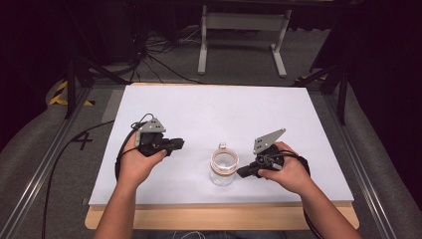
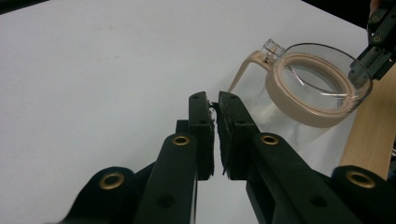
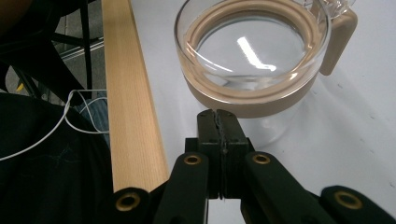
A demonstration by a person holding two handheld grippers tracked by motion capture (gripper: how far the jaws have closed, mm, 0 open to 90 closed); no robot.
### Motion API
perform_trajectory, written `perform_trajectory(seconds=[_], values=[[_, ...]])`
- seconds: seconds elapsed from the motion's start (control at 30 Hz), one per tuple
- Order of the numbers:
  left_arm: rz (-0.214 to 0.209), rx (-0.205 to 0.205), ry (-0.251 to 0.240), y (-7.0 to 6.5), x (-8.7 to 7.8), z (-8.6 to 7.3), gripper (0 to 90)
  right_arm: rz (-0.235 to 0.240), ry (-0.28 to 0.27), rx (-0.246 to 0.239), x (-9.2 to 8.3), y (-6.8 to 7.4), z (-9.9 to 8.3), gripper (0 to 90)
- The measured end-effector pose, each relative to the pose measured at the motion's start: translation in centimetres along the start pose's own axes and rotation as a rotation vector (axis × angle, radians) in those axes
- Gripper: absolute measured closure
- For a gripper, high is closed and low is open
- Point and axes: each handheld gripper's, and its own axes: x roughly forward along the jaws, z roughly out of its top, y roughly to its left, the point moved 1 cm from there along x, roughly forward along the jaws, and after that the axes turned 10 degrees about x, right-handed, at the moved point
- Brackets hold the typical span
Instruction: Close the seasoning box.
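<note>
jug: glass jug (image 1: 223, 167) stood on white surface (image 1: 209, 109) near front edge | handling: probably fragile, slippery, best taken by beige handle (image 2: 245, 70) | left gripper (image 2: 215, 105): slightly apart, empty | right gripper (image 3: 218, 122): together, empty, beside jug

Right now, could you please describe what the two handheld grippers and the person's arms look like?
Both the left gripper and right gripper are black, with brass-ringed holes along their jaws. Each carries a grey three-cornered plate and trails a black cable. The forearms are bare, without sleeves.
</note>
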Motion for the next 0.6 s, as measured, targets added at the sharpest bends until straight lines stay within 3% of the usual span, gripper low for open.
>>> perform_trajectory(seconds=[0.17,0.37,0.6], values=[[-0.005,-0.019,-0.001,0.0,0.0,0.0,80.4,-0.006,-0.032,-0.003,-0.8,0.1,0.1,89.9],[0.007,-0.035,-0.004,0.2,-0.2,-0.3,78.8,-0.031,-0.167,0.018,-3.3,-0.3,0.2,81.7],[0.034,-0.043,0.002,0.7,-0.6,-0.8,77.2,-0.122,-0.304,0.065,-6.3,-1.6,-0.2,70.2]])
